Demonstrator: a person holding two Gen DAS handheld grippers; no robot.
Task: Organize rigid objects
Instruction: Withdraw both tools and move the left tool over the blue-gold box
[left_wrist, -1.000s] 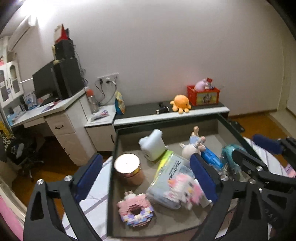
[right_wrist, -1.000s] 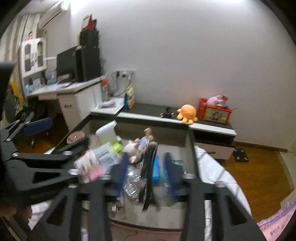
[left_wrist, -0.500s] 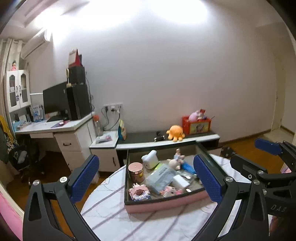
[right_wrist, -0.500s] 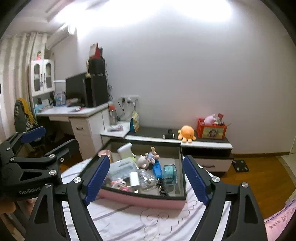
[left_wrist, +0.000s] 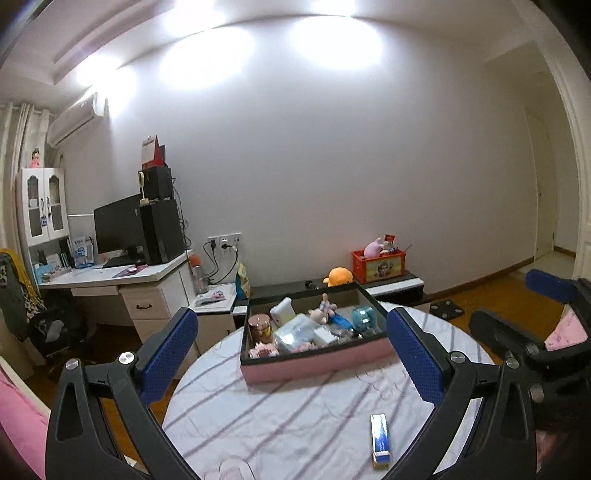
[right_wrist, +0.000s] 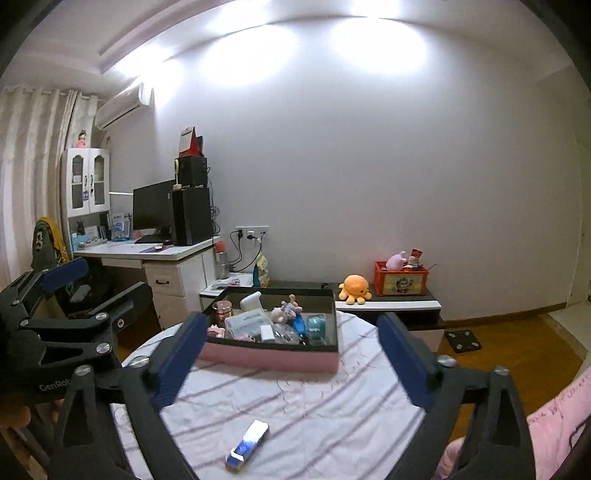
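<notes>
Left wrist view looks across a round table (left_wrist: 295, 424) covered with a white cloth crossed by grey stripes. The left hand-held gripper (left_wrist: 295, 354) stands wide apart, its blue pads bare and nothing between them. Beyond it, toward the far side of the table, sits a pink tray (left_wrist: 317, 363) with a dark rim, packed with small things: a copper-lidded jar (left_wrist: 260, 326) at its left end, a white container (left_wrist: 281, 309) behind that, a clear packet (left_wrist: 295, 334) in the middle, a little figurine (left_wrist: 327, 306), a teal round thing (left_wrist: 362, 317) toward the right, and a pink block toy (left_wrist: 260, 349) at the near left corner. A small blue and silver box (left_wrist: 380, 439) lies alone on the cloth, well apart from the tray, near the table's close edge.

From the right wrist view, the right hand-held gripper (right_wrist: 295, 363) has just been opening and now gapes fully, with nothing between its pads; the tray (right_wrist: 269, 360) lies beyond them. The same small box (right_wrist: 247, 445) lies flat on the cloth, tilted diagonally. The left hand-held gripper shows at the left edge of this view (right_wrist: 96, 288), off the table's side.

Behind the table runs a low cabinet (right_wrist: 391, 304) carrying an orange octopus plush (right_wrist: 354, 288) and a red crate (right_wrist: 400, 282). A white desk (left_wrist: 122, 280) with a monitor (left_wrist: 118, 225) stands to the left. The small print on the box is too blurred to read.
</notes>
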